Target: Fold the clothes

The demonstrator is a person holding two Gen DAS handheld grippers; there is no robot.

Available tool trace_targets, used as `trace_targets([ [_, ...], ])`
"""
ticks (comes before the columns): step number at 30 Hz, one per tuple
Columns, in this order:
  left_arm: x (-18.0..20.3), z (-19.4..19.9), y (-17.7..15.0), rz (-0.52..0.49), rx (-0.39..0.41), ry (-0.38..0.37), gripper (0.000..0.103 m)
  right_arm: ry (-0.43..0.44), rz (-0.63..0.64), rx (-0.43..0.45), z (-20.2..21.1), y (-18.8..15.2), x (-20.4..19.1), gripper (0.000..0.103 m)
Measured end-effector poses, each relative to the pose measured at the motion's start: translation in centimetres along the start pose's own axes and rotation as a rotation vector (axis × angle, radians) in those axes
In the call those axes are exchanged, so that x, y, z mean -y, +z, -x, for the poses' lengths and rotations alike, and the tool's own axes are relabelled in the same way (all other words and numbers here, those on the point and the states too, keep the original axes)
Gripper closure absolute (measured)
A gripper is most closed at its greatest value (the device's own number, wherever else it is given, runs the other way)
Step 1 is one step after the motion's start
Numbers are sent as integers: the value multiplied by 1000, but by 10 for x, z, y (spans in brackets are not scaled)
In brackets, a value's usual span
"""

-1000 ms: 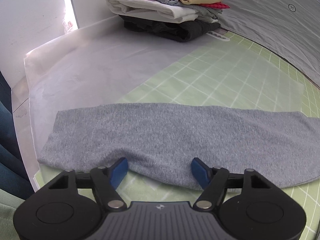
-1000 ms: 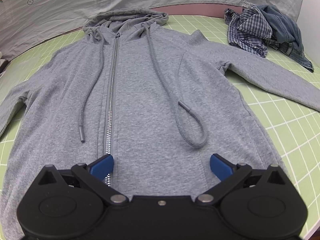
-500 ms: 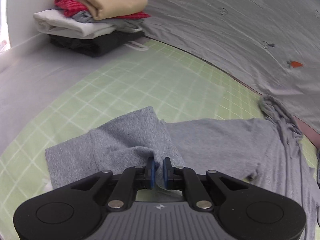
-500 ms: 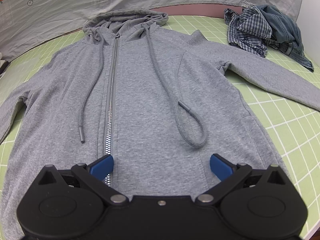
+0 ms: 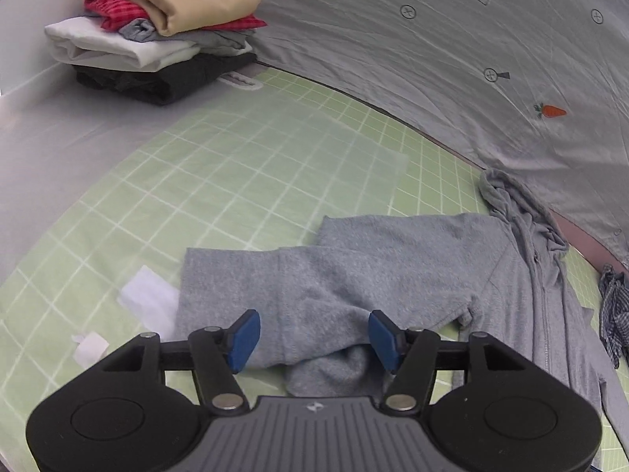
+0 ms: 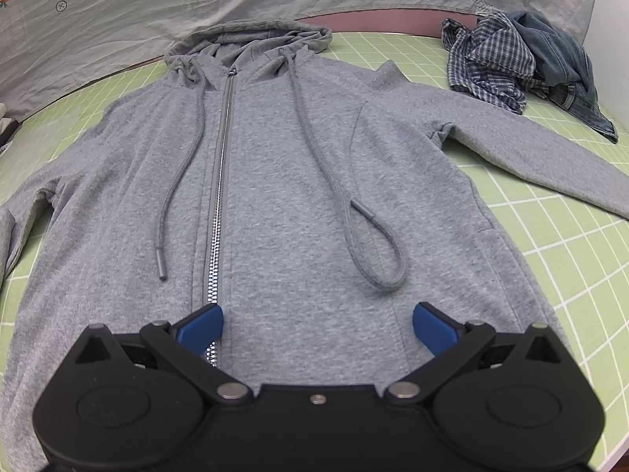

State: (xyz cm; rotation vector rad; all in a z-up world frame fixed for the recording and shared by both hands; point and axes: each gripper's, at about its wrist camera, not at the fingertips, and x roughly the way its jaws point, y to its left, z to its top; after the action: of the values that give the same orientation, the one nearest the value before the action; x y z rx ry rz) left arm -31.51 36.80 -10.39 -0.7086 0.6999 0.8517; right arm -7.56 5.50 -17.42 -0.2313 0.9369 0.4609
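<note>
**Grey hoodie spread on green grid mat**

A green grid mat (image 5: 243,181) meets a grey sheet (image 5: 393,39) behind. The grey hoodie (image 6: 283,181) lies flat, zipper up. Its sleeve (image 5: 314,275) lies folded between the left gripper's (image 5: 312,334) wide-open fingers, unheld. The right gripper (image 6: 317,324), spread wide, hovers empty over the hem.

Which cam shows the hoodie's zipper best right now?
Right wrist. The zipper runs in full down the front of the grey hoodie, from hood to the open right gripper. Left wrist sees it only as a faint, foreshortened line near the frame's right edge, beyond the folded sleeve.
</note>
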Motion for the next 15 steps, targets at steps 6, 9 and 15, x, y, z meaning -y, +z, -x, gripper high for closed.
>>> trace_targets([
  [6, -10, -21, -1, 3, -72, 58, 32, 7, 9, 1, 0, 0, 2, 0],
  [9, -2, -30, -3, -38, -87, 71, 31, 10, 16, -21, 2, 4, 4, 0],
  [15, 16, -35, -5, -161, -107, 66, 82, -42, 25, -1, 13, 13, 17, 0],
])
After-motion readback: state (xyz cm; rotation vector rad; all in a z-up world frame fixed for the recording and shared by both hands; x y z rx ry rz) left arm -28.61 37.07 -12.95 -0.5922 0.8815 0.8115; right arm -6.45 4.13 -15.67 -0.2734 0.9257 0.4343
